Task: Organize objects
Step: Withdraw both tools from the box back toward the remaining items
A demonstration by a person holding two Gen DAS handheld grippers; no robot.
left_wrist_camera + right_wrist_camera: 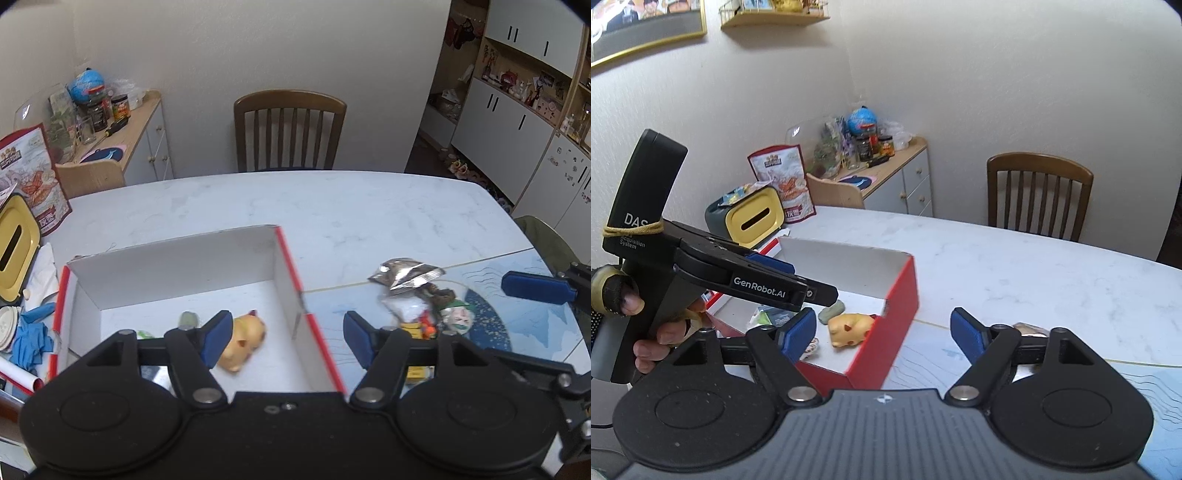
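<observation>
A cardboard box (289,258), white inside and red outside, stands open on the table. A yellow pig toy (245,341) lies on its floor, blurred, beside a grey-green piece (188,319). My left gripper (286,339) hovers open over the box's right wall with nothing between its fingers. Right of the box lies a pile: a silver packet (406,275), a white bag (404,310) and a clown-face toy (460,317). My right gripper (882,338) is open and empty near the box's (886,332) red corner, the pig toy (849,328) just beyond it. A hand holds the left gripper (812,282) above the box.
The pile sits on a blue placemat (517,332) on the white marble table (369,206). A yellow tissue holder (753,221), a snack bag (786,184) and blue gloves (29,343) crowd the left edge. A wooden chair (290,129) stands at the far side.
</observation>
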